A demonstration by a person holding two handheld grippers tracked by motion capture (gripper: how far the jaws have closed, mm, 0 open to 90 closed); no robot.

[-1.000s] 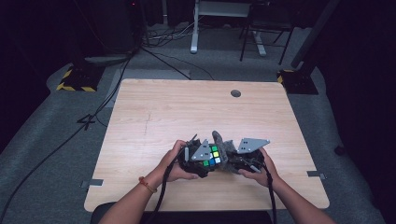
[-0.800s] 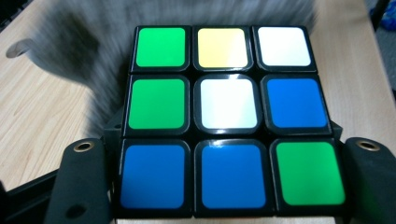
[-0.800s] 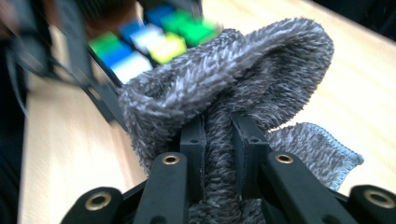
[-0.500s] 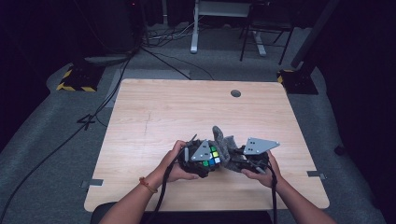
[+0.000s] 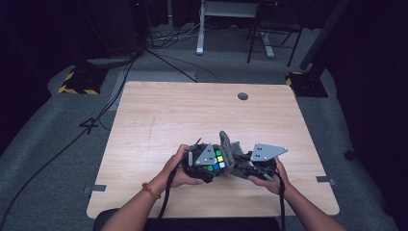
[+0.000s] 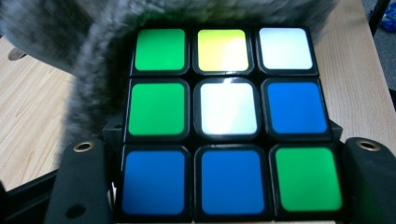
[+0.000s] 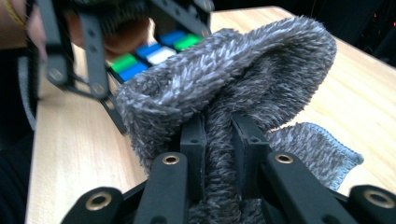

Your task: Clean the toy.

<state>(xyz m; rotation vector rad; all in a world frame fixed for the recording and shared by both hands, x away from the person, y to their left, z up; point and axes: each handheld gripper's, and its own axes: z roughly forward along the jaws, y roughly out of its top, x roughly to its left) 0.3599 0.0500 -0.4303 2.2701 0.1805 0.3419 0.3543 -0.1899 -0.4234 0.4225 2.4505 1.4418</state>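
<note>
Left gripper [image 5: 208,163] clamped on a puzzle cube [image 6: 224,123], jaws rising at either side of it at 7 and 5 o'clock in the left gripper view, pressed against its lower row. Nine stickers facing that camera: green, yellow, white along the top; green, white, blue across the middle; blue, blue, green at the bottom. Wrapped around the cube at 12 and 10 o'clock, a grey fuzzy cloth [image 6: 88,70], touching its upper and left edges.

Right gripper [image 7: 218,140] pinched tight on that same grey fuzzy cloth [image 7: 243,79], a narrow fold of it squeezed between the two black jaws at 6 o'clock in the right gripper view. Bulging up from the pinch toward 12 and 1 o'clock, the bulk of the fabric; trailing off at 4 o'clock, a flat hemmed corner resting on the wooden table [image 7: 74,154]. Beyond the cloth at 11 o'clock, the other gripper's black linkage and a few green, blue and white stickers of the cube [image 7: 149,53].

In the high view, both grippers close together near the table's near edge, around 6 o'clock on the tabletop [image 5: 192,115]. Left hand [image 5: 180,168] at 7 o'clock of the cube [image 5: 216,161], right hand [image 5: 272,175] at 4 o'clock of it, with the cloth [image 5: 231,151] bridging the two grippers and standing up between them. Grey three-cornered plates showing atop each gripper. Farther out at 12 o'clock, a small dark round grommet [image 5: 243,96] in the tabletop, well apart from the hands.
</note>
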